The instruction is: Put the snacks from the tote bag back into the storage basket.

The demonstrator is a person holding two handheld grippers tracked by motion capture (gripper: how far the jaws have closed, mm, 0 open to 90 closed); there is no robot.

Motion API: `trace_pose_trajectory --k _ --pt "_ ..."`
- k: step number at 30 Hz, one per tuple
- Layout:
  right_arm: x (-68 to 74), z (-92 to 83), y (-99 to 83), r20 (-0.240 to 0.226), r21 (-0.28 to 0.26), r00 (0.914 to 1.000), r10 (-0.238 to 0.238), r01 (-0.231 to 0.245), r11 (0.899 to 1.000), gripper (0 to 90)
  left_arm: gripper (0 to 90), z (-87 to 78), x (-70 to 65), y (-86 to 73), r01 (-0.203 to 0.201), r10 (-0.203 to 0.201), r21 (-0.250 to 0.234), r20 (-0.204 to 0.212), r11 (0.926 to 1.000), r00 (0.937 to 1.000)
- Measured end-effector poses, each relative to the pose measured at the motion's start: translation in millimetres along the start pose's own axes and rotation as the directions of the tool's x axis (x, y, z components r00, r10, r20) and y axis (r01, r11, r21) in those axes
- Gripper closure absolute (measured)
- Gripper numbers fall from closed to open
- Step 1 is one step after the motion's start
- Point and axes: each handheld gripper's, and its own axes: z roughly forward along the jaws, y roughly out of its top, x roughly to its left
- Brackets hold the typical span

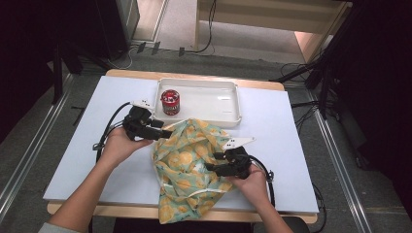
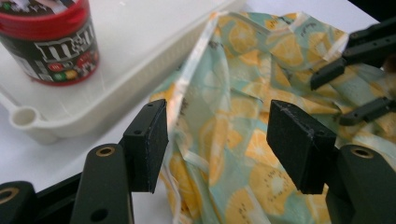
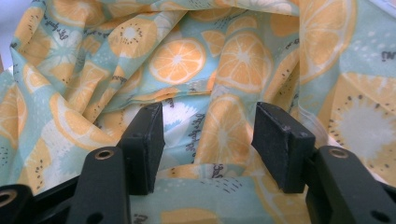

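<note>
Lying between both open tongs point(image 1: 166, 132), fruit-print cloth point(image 1: 187, 162)

The dark label of the red-lidded jar point(image 2: 51, 42) carries the white "m&m's" brand lettering, seen in the left gripper view. The fruit-print cloth point(image 3: 196, 60) bears small dark script among the orange slices, too small and blurred to read.

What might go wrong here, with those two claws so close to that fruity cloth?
The cloth hangs over the table's near edge, so a tug may slide it off. The left gripper and the right gripper are both open around loose folds and may pinch too little. The cloth overlaps the tray, so pulling might shift it.
</note>
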Motion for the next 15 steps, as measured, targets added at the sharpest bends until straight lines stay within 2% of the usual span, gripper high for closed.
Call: trace_pose_trajectory --k 9,12,15 --pt "0.1 -0.7 0.0 0.005 0.002 1.0000 -0.002 0.002 1.000 44.3 37.3 -1.1 -11.6 -22.5 -0.016 0.016 -0.004 0.014 0.9999 0.9998" --pt "-0.2 -1.1 0.0 0.005 0.003 1.0000 0.001 -0.001 1.000 44.2 36.4 -5.2 -13.6 -31.3 -0.007 0.008 -0.018 0.028 0.9998 0.9996" --pt "-0.4 -1.1 0.0 0.002 0.004 1.0000 0.000 0.000 1.000 44.3 33.1 -8.3 -15.3 -39.2 -0.020 0.020 -0.005 0.010 0.9998 0.9997"
